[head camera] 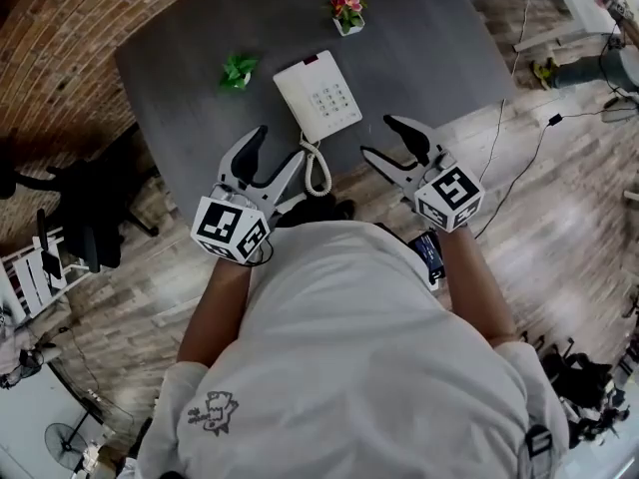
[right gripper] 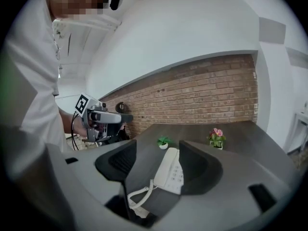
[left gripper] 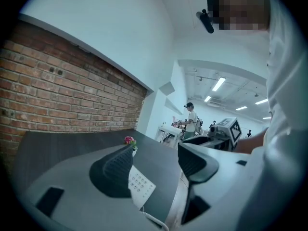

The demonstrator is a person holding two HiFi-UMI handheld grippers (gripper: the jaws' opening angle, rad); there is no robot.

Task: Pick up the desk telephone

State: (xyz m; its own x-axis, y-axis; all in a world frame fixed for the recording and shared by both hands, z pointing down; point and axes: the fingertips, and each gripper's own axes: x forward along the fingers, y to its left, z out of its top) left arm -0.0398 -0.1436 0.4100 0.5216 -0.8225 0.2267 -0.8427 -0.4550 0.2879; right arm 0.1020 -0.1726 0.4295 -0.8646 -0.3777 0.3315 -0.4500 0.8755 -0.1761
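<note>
Dark counter (head camera: 180, 58) holds the telephone (head camera: 318, 96) by its near edge; left gripper (head camera: 279, 145) and right gripper (head camera: 381, 137) hover nearer, either side, wide open, empty.

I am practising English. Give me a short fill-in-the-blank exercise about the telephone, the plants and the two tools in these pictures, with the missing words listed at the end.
1. The desk telephone on the dark table is ___ in colour.
2. The left tool and the right tool both have their jaws ___, with nothing held.
3. Also on the table stand a green potted plant and a potted plant with ___ flowers.

Missing words: white; open; pink.
</note>
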